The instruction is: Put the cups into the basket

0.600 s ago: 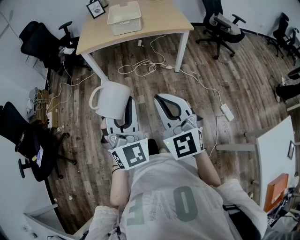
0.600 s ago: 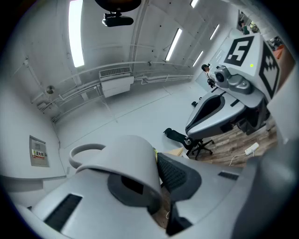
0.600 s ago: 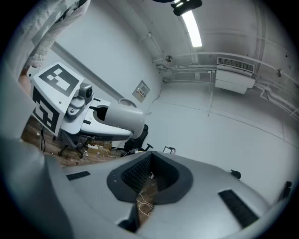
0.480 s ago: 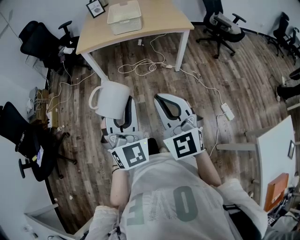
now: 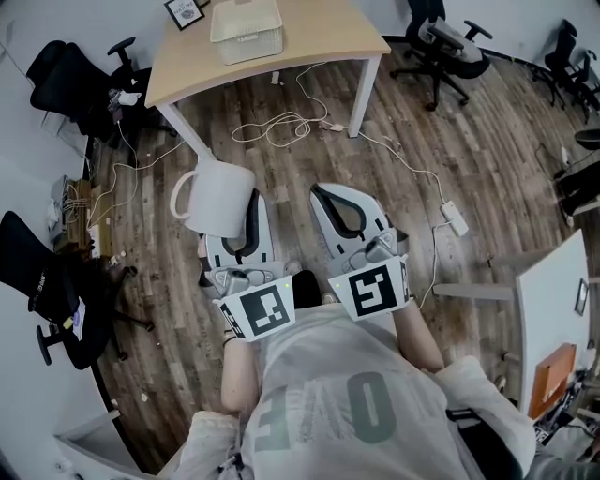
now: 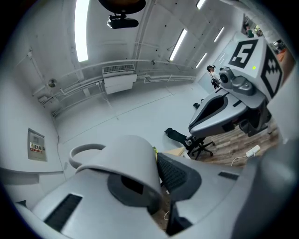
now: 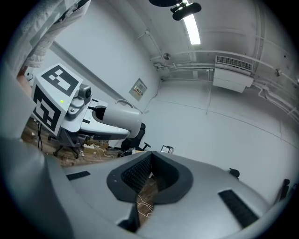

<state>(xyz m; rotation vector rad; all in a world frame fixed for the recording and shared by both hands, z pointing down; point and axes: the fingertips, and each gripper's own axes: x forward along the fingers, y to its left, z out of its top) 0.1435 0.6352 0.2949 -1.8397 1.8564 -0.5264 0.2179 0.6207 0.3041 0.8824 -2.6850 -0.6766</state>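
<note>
Closest is the person's pale shirt (image 5: 356,403), low in the head view. Just past it the two hands hold the two grippers side by side over the wood floor (image 5: 487,141).

The left gripper (image 5: 242,230) has its jaws squeezed on a white cup (image 5: 214,197). The cup has a round handle that sticks out to the left. It hangs in the air above the floor. In the left gripper view the cup (image 6: 126,158) fills the space at the jaws of the left gripper (image 6: 156,177), and one black pad presses on its side.

The right gripper (image 5: 342,202) has its jaws together, tips touching, with nothing between them. The right gripper view shows the same jaws of the right gripper (image 7: 148,175) meeting at the tips, and the cup (image 7: 122,119) off to the side.

Farther out, white cords (image 5: 281,127) lie looped on the floor.

Farthest is a wood table (image 5: 319,37). The white basket (image 5: 246,28) sits on top of it, well apart from the cup. A small picture frame (image 5: 185,9) stands just beside the basket.
</note>
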